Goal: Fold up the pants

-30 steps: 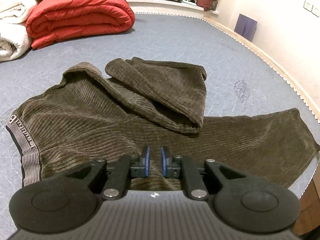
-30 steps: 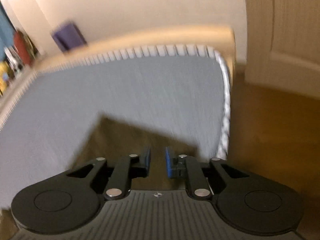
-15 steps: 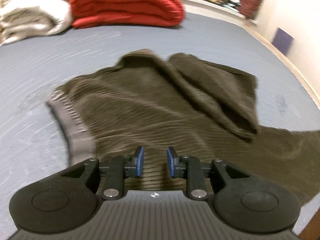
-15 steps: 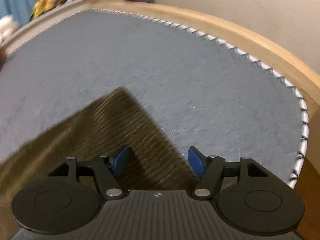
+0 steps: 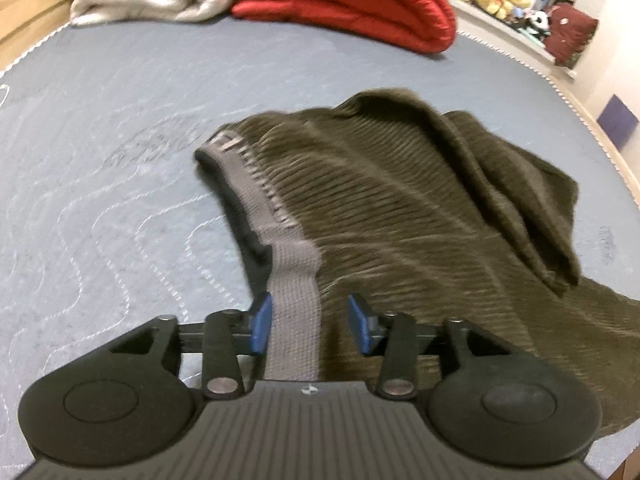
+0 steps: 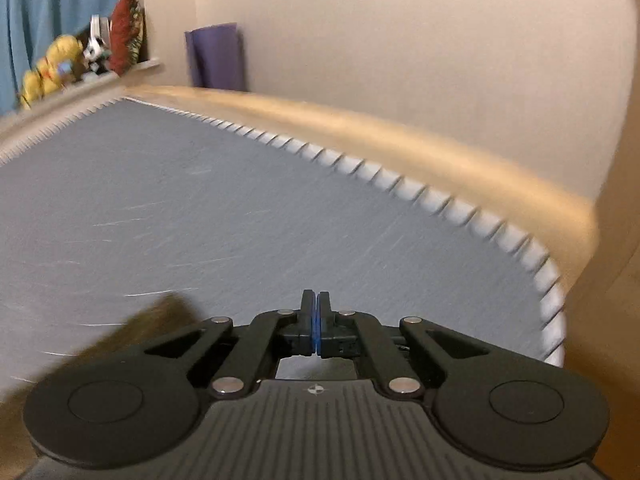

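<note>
Grey quilted mattress (image 5: 120, 208) fills both views, with a folded red duvet (image 5: 344, 0) at the upper edge. Rumpled olive-brown corduroy pants (image 5: 420, 220) lie centre-right – their grey elastic waistband (image 5: 294, 320) runs between the left gripper (image 5: 310, 324), whose jaws have just been opening. The right gripper (image 6: 316, 320) has just pinched shut – nothing visible between its pads.

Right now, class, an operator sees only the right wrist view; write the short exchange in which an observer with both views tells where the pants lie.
Operator: My right tongs are shut. Where is the waistband?
Observer: The grey waistband lies between the left tongs; their jaws have just been opening, not pressing it.
Operator: And the legs?
Observer: One leg of the brown corduroy pants lies folded over the rest.
</note>
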### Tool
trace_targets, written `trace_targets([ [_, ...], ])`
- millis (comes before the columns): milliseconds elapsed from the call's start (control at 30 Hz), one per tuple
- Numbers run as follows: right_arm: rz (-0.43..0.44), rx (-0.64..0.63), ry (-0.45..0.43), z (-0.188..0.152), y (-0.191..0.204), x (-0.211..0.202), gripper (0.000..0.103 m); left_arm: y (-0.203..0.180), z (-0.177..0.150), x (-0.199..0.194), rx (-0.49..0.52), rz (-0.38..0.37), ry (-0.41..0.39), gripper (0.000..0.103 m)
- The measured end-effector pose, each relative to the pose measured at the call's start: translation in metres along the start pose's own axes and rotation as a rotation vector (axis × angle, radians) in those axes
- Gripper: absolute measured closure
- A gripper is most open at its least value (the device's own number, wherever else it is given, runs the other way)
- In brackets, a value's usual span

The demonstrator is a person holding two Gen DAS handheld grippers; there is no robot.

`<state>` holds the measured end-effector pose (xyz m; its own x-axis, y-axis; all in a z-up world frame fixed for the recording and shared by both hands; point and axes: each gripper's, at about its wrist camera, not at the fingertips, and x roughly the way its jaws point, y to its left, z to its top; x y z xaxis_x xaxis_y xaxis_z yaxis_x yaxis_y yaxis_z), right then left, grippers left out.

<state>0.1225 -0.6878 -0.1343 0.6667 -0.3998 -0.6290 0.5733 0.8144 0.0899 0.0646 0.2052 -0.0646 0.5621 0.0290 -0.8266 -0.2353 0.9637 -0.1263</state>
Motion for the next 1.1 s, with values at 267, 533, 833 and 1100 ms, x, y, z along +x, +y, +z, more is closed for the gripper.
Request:
trace_targets([
  [267, 0.332, -0.202, -0.084, -0.014, 0.093, -0.080, 0.053, 0.024, -0.013, 0.023, -0.048, -0.018, 0.069, 0.041],
  [533, 0.630, -0.245, 0.004, -0.035, 0.188, -0.198, 0.038, 0.032, -0.035, 0.033, -0.086, -0.098, 0.132, 0.035],
  [833, 0.966, -0.793, 0.016, -0.159, 0.307, -0.304, 0.034, 0.023, -0.066, 0.020, 0.040, -0.119, 0.063, 0.030],
  [1100, 1.098, -1.223, 0.003, -0.261, 0.351, -0.353, 0.033, 0.019, -0.071, 0.010, 0.082, -0.118, 0.051, 0.052],
])
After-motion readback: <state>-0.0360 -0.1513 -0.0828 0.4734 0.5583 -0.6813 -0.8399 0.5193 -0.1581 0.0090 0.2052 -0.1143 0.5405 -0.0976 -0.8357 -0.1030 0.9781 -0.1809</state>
